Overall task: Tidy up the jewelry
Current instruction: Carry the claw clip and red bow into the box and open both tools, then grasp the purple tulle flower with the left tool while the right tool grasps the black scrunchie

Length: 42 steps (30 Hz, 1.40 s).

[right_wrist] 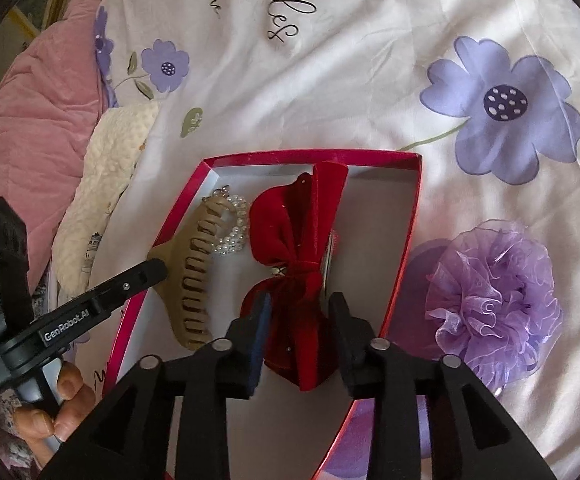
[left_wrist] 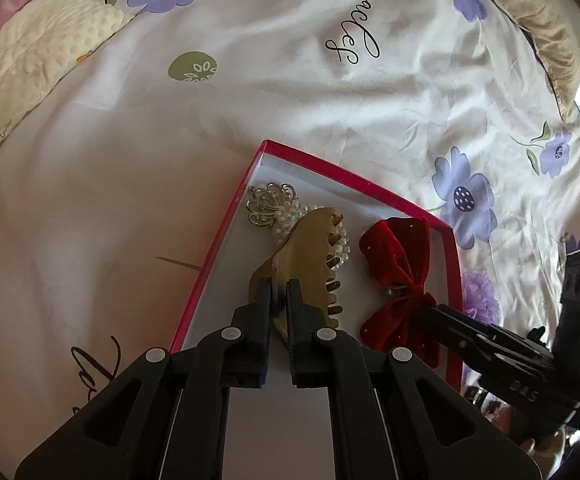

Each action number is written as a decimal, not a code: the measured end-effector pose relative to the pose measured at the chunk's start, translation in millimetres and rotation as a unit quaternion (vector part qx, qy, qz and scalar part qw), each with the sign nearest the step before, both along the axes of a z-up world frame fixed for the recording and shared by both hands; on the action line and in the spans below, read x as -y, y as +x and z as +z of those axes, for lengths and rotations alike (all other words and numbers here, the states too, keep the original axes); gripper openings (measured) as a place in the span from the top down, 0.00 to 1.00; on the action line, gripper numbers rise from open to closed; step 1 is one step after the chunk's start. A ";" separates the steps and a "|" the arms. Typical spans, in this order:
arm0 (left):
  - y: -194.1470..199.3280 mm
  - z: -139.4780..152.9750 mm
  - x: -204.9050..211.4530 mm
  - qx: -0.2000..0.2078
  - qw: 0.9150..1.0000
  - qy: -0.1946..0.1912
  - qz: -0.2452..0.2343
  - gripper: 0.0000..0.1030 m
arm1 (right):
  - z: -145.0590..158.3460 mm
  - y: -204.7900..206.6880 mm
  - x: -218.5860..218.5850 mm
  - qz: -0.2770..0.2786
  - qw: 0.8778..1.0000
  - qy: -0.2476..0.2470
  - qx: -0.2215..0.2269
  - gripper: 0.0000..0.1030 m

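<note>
A red-rimmed box point(left_wrist: 330, 164) with a white floor lies on a flowered bedsheet; it also shows in the right wrist view point(right_wrist: 310, 156). My left gripper point(left_wrist: 278, 292) is shut on a tan claw hair clip point(left_wrist: 310, 252), held over the box floor; the clip also shows in the right wrist view point(right_wrist: 186, 268). A pearl and silver butterfly piece point(left_wrist: 270, 204) lies under the clip's far end. My right gripper point(right_wrist: 300, 306) is open around a red velvet bow point(right_wrist: 294, 240) in the box, fingers on either side of its lower loop. The bow also shows in the left wrist view point(left_wrist: 394, 264).
A purple organza flower scrunchie point(right_wrist: 494, 300) lies on the sheet right of the box. A cream dotted blanket point(left_wrist: 30, 64) and a pink quilt point(right_wrist: 22, 120) lie at the left. A beige cushion point(left_wrist: 546, 28) sits at the far right.
</note>
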<state>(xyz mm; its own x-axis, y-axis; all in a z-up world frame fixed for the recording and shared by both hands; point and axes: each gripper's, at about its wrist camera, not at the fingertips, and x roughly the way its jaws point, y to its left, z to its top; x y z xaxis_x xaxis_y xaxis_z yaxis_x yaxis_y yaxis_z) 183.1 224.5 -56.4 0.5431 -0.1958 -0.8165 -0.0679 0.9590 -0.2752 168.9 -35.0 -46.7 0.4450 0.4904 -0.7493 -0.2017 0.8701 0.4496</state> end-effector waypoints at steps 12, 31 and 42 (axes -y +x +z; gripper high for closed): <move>-15.9 16.1 1.5 0.012 1.000 0.001 0.007 0.59 | 31.0 -40.0 47.0 -0.035 0.999 0.031 0.026 0.60; -61.7 47.4 92.2 0.031 0.995 -0.001 -0.091 0.59 | 29.5 -125.9 188.8 -0.174 0.984 0.032 0.022 0.56; -64.6 46.8 135.5 0.026 0.991 0.010 -0.131 0.59 | 28.1 -151.4 233.1 -0.213 0.977 0.011 0.027 0.53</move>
<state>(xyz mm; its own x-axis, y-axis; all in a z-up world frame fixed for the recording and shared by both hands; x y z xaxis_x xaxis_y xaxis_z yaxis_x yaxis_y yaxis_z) 118.5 89.0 -9.7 0.5175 -0.3203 -0.7935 0.1981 0.9470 -0.2530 17.5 -268.1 -18.6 0.6506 0.2683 -0.7104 0.1528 0.8701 0.4686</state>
